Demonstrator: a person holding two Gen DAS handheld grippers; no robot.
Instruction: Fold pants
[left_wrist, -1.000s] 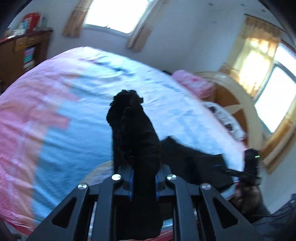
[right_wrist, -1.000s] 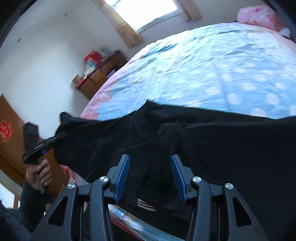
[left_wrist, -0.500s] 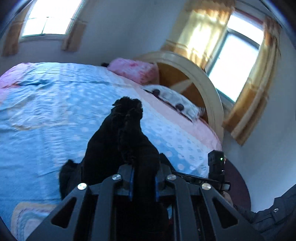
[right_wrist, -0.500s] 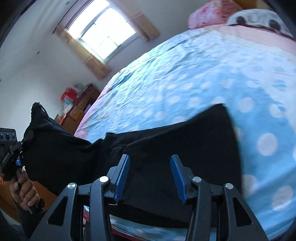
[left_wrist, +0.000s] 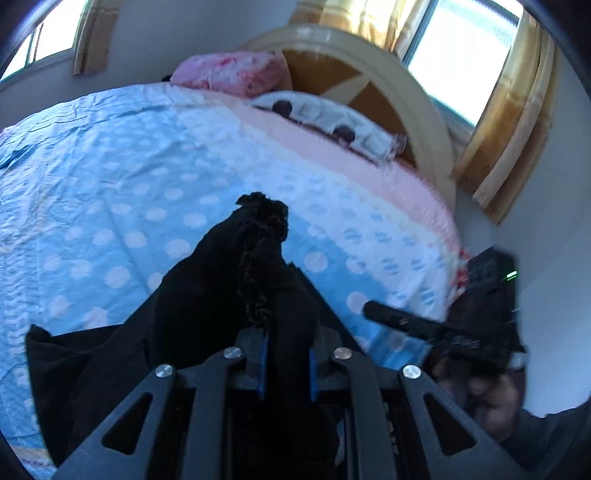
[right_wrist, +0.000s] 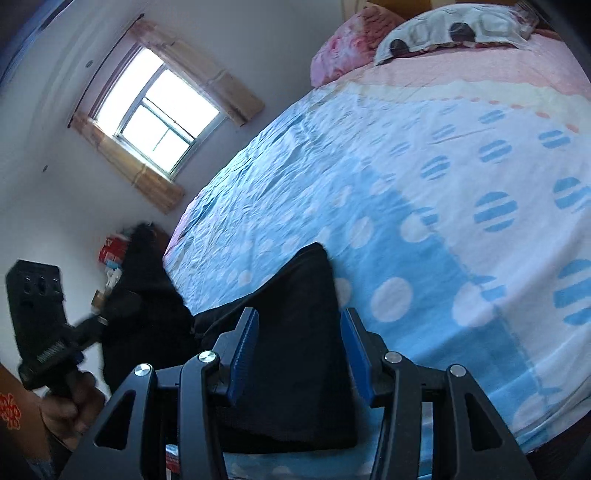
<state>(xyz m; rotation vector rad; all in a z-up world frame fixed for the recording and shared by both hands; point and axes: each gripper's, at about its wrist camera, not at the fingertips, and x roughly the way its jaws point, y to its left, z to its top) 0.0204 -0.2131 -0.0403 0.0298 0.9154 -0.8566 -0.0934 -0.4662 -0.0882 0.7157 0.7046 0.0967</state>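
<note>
The black pants (right_wrist: 295, 332) lie partly flat on the blue dotted bed sheet (right_wrist: 369, 184), near its front edge. My left gripper (left_wrist: 286, 343) is shut on a bunched end of the pants (left_wrist: 258, 258), which sticks up past its fingers and hangs off to the left. In the right wrist view that same lifted bunch (right_wrist: 144, 280) hangs at the left, beside the left gripper (right_wrist: 88, 328) in a hand. My right gripper (right_wrist: 299, 332) stands open over the flat part, its blue pads clear of the cloth. It also shows at the right in the left wrist view, right gripper (left_wrist: 402, 321).
A pink pillow (left_wrist: 229, 72) and a white pillow with dark spots (left_wrist: 325, 118) lie against the curved wooden headboard (left_wrist: 406, 92). Curtained windows are behind and to the side. A cabinet with red boxes (right_wrist: 110, 251) stands past the bed's far left corner.
My left gripper has swung across the bed toward the headboard end, carrying the pants end with it. The cloth under my right gripper has narrowed to a folded strip.
</note>
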